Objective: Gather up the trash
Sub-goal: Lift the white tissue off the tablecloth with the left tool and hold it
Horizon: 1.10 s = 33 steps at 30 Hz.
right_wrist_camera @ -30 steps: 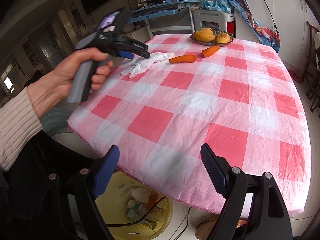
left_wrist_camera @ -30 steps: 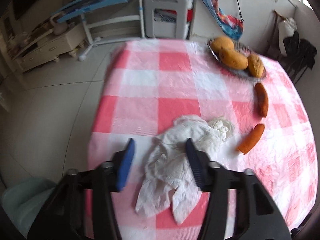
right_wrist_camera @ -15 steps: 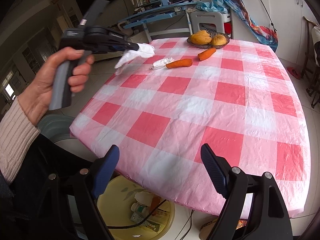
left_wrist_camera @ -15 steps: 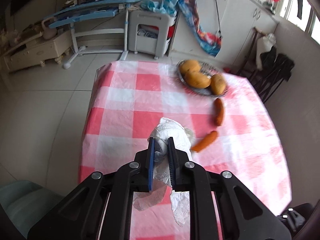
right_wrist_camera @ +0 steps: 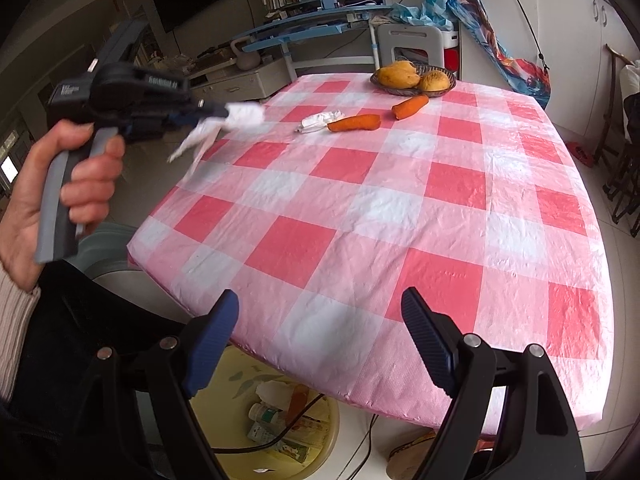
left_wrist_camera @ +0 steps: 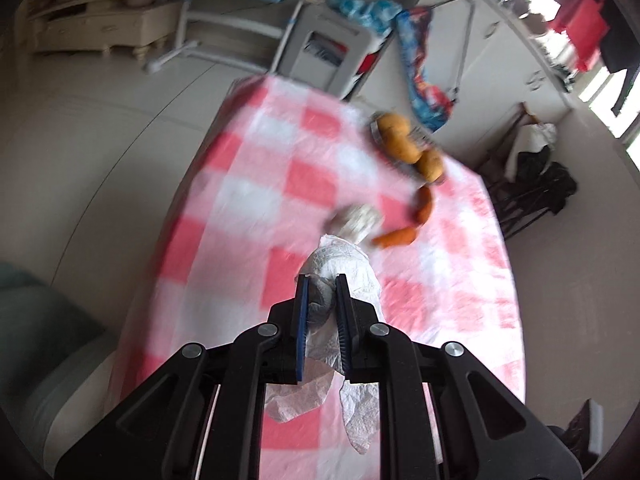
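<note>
Clamping a crumpled white paper towel (left_wrist_camera: pixel 340 268), the left tool (left_wrist_camera: pixel 322 308) has its jaws drawn narrow on the wad, loose ends trailing below the fingers; in the right wrist view the same towel (right_wrist_camera: pixel 240 116) hangs in the air off the desk's left edge, clear of the pink-checked tablecloth (right_wrist_camera: pixel 400 208). The right tool (right_wrist_camera: pixel 320 344) stands wide and empty above the near edge of the desk. Directly beneath it, on the floor under that edge, sits a yellow waste bin (right_wrist_camera: pixel 320 436) already holding bottles and scraps. So the carried towel lies up and to the left of the bin, and the left hand (right_wrist_camera: pixel 60 184) probably has to bring it back toward the person and down. A second, smaller white wad (right_wrist_camera: pixel 318 121) lies on the desk touching the near carrot (right_wrist_camera: pixel 354 123), its long axis running left to right; from here the left tool looks nearer to it than the right.
</note>
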Each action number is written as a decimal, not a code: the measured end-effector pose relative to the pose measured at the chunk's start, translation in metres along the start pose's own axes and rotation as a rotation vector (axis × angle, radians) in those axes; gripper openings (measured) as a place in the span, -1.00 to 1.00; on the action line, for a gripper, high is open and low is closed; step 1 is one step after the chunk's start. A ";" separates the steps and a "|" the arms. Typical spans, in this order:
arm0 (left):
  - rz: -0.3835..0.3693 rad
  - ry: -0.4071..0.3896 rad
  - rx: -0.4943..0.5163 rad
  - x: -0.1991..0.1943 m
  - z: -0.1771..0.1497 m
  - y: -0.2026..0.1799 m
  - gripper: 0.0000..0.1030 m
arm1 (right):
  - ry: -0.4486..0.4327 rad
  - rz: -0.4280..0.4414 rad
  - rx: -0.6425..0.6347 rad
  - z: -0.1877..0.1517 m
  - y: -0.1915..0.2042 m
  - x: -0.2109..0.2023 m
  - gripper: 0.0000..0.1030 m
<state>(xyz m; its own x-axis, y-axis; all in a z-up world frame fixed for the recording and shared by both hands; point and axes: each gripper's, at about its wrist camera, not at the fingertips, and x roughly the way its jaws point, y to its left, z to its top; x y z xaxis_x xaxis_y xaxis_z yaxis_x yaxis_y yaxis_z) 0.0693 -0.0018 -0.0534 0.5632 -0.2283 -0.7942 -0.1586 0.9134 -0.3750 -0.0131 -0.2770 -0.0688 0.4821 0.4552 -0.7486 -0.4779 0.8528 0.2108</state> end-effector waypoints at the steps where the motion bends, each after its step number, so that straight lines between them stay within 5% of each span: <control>1: 0.016 0.016 0.002 0.003 -0.005 -0.001 -0.75 | 0.001 -0.005 -0.002 0.000 0.001 0.001 0.55; 14: 0.113 -0.073 0.258 -0.008 -0.016 -0.065 -0.75 | 0.000 -0.053 -0.001 -0.001 0.000 0.005 0.55; 33: 0.077 -0.119 0.291 -0.030 -0.015 -0.079 -0.74 | 0.007 -0.109 -0.048 0.005 0.020 0.024 0.55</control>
<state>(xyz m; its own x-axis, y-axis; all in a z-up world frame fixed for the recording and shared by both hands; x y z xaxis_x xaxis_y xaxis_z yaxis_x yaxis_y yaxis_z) 0.0532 -0.0718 -0.0074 0.6521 -0.1291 -0.7470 0.0242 0.9884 -0.1497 -0.0075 -0.2472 -0.0796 0.5282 0.3582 -0.7699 -0.4577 0.8838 0.0971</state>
